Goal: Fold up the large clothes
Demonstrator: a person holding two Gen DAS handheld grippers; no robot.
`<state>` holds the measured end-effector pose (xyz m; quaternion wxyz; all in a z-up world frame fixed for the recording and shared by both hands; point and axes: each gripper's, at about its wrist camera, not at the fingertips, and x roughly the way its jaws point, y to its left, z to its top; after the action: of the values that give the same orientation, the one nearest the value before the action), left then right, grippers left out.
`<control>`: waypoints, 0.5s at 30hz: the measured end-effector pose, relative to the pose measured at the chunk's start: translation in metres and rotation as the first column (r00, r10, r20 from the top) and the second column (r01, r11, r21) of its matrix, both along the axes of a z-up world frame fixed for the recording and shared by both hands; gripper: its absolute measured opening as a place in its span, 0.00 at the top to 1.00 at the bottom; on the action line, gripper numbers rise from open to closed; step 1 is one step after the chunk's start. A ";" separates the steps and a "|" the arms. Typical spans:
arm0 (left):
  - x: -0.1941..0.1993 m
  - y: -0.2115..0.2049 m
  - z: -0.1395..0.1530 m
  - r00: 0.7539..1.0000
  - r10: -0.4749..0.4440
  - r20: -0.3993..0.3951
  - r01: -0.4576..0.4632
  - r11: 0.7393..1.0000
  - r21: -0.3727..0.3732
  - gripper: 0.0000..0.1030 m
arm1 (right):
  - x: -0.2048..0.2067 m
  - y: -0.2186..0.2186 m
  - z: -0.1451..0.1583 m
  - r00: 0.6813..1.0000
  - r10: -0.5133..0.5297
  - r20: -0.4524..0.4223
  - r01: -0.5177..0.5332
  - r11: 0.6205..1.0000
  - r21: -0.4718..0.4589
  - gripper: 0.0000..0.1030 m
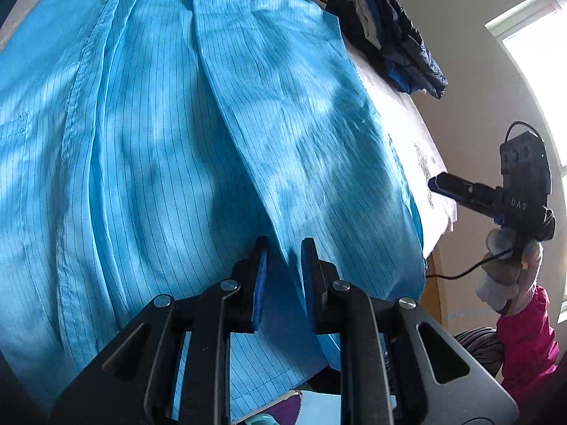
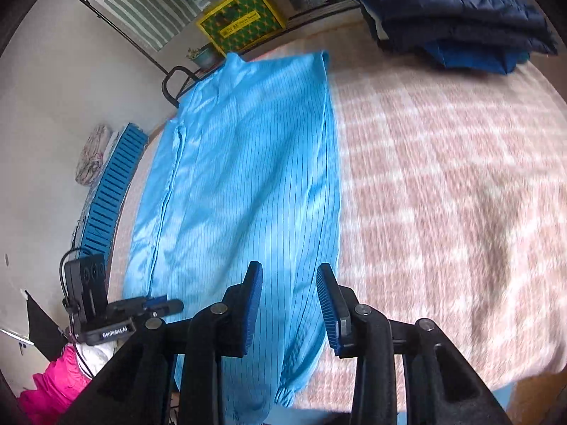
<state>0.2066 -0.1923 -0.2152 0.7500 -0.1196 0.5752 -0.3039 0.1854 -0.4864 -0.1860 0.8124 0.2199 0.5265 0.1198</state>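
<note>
A large light-blue pinstriped garment [image 2: 244, 177] lies lengthwise on a bed, folded into a long strip, its cuffed end hanging over the near edge. In the left wrist view the garment [image 1: 177, 124] fills the frame, with a seam and a folded edge running down it. My left gripper [image 1: 283, 248] is open, its fingers just above a fold of the cloth, holding nothing. My right gripper [image 2: 288, 276] is open above the strip's near end, holding nothing. The right gripper also shows in the left wrist view [image 1: 443, 184], off the bed's right edge.
A pink-and-white checked blanket [image 2: 443, 194] covers the bed. A stack of folded dark blue clothes [image 2: 457, 17] sits at its far right corner, also in the left wrist view [image 1: 397, 35]. A yellow-green box [image 2: 241, 17] and a blue slatted panel [image 2: 113, 184] stand off the bed.
</note>
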 end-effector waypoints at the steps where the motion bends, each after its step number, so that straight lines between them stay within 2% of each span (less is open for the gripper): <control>1: -0.001 -0.001 0.000 1.000 -0.003 0.010 0.003 1.000 0.007 0.84 | -0.006 0.002 -0.007 1.000 0.006 -0.006 -0.005 1.000 0.007 0.68; 6: -0.005 -0.003 0.000 0.999 0.004 0.035 -0.005 1.000 0.018 0.84 | -0.011 0.005 -0.042 0.997 -0.001 -0.072 0.005 0.999 0.051 0.64; 10: -0.005 -0.006 0.000 0.999 0.011 0.044 -0.011 1.000 0.013 0.84 | -0.010 0.008 -0.043 0.999 -0.001 -0.043 0.004 0.997 0.074 0.64; 13: -0.004 -0.010 -0.001 0.999 0.009 0.049 -0.010 1.000 0.017 0.91 | -0.009 0.016 -0.043 0.999 0.026 -0.027 -0.023 0.995 0.093 0.74; 15: -0.004 -0.010 -0.001 0.998 0.010 0.055 -0.012 1.000 0.019 0.92 | -0.009 0.026 -0.042 0.999 0.049 -0.022 -0.048 0.997 0.066 0.97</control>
<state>0.2024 -0.2027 -0.2162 0.7684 -0.1072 0.5564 -0.2975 0.1768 -0.4609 -0.2282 0.7954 0.2350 0.5370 0.1541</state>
